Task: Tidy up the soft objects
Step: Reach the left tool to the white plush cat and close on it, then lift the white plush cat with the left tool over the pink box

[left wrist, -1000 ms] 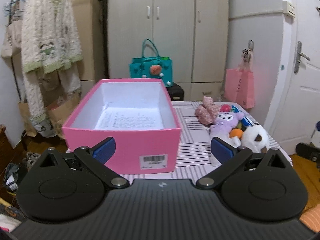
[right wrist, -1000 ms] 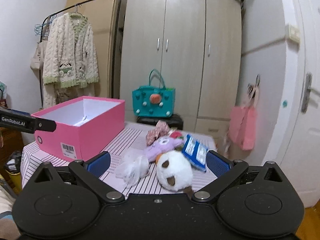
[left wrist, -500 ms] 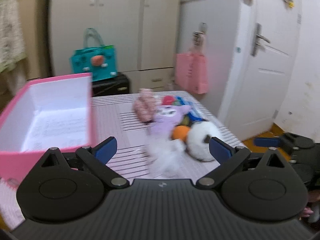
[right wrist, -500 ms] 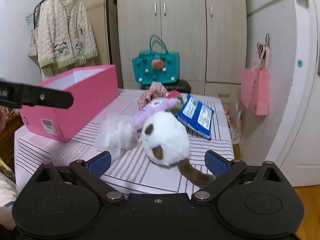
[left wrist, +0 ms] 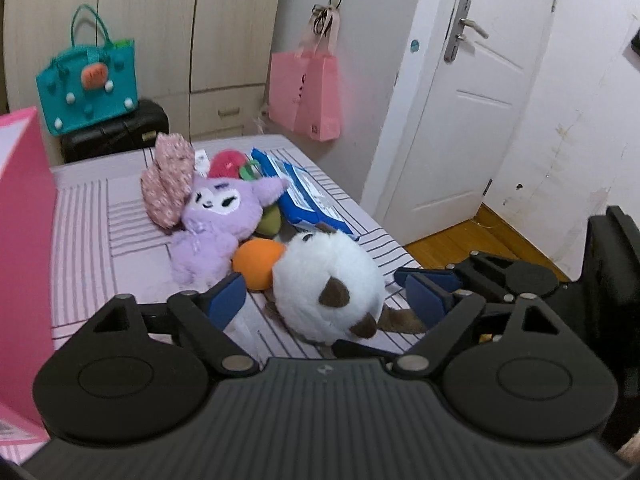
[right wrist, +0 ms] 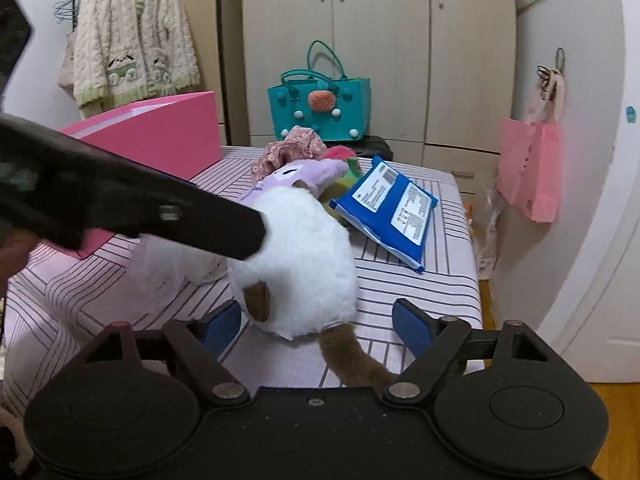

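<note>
**White plush toy between both your grippers**

White round fluffy plush toy lies on the striped tablecloth; your left gripper and right gripper straddle it, jaws just closing, pads not yet pressing; pink cardboard box stands behind.

The white plush toy is viewed close, downward, from both wrists; the striped table and teal bag are shared.
</note>
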